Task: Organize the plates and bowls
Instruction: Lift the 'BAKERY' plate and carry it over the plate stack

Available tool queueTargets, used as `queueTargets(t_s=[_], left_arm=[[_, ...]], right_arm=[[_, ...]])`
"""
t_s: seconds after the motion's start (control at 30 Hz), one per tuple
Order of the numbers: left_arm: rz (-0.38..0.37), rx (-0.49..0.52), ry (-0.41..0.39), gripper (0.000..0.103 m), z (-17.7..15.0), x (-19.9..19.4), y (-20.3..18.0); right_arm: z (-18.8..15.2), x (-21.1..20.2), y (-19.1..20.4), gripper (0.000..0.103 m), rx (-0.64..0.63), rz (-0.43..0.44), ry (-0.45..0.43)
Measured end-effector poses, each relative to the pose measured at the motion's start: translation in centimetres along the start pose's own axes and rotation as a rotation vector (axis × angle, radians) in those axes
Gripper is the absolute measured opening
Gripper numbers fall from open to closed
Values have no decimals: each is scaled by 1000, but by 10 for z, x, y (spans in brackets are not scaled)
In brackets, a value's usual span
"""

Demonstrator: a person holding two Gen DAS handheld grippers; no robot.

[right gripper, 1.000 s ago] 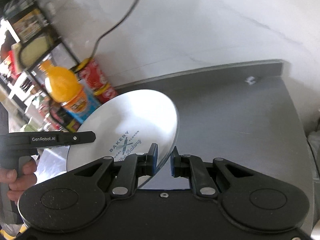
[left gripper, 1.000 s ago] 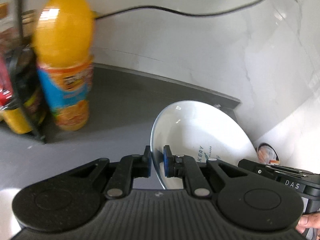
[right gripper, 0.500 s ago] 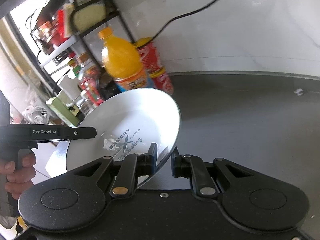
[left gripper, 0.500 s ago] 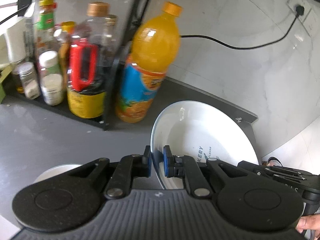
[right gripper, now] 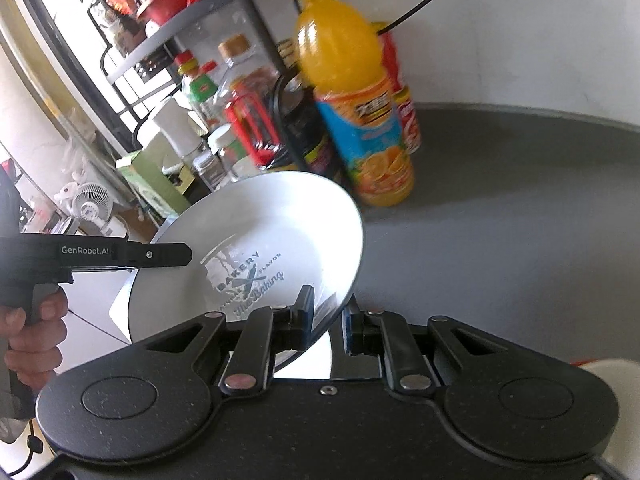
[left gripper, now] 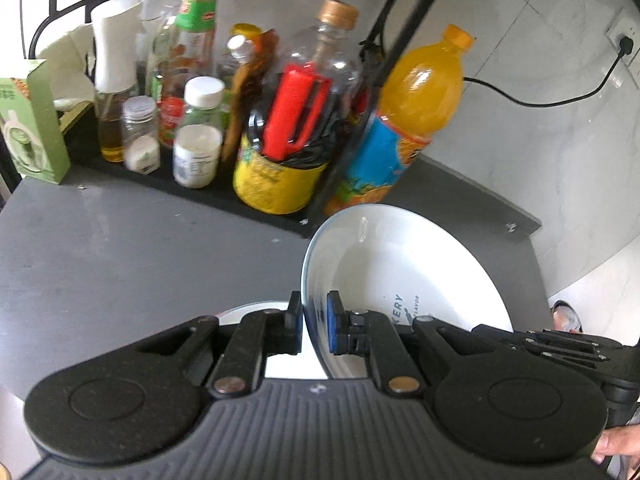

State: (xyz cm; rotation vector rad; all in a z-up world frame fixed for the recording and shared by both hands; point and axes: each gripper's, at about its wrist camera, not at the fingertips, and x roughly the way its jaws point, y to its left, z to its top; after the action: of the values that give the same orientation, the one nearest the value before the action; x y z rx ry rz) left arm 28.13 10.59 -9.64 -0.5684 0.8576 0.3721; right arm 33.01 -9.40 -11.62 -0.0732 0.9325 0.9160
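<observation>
I see a glossy white ceramic plate (left gripper: 404, 276) with printed grey lettering, its glaze throwing highlights. The left gripper (left gripper: 314, 328) I'm working is matt black plastic, with smooth blue rubbery pads (left gripper: 333, 330). The dark grey countertop (left gripper: 120, 256) looks matt and finely scuffed. The orange juice bottle (left gripper: 404, 128) is shiny clear plastic under a slick printed label.
</observation>
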Motion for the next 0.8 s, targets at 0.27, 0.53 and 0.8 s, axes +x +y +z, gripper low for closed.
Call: queueTargets(t_s=[0.27, 0.53, 0.8], left_arm=[[6, -9, 39, 10, -14, 2, 33], [-9, -19, 85, 10, -35, 10, 55], [-24, -34, 140, 10, -53, 24, 61]], right_arm=[[-15, 21, 29, 15, -15, -23, 43], [-34, 32, 39, 15, -13, -51, 86], [-56, 38, 41, 15, -6, -94, 121]])
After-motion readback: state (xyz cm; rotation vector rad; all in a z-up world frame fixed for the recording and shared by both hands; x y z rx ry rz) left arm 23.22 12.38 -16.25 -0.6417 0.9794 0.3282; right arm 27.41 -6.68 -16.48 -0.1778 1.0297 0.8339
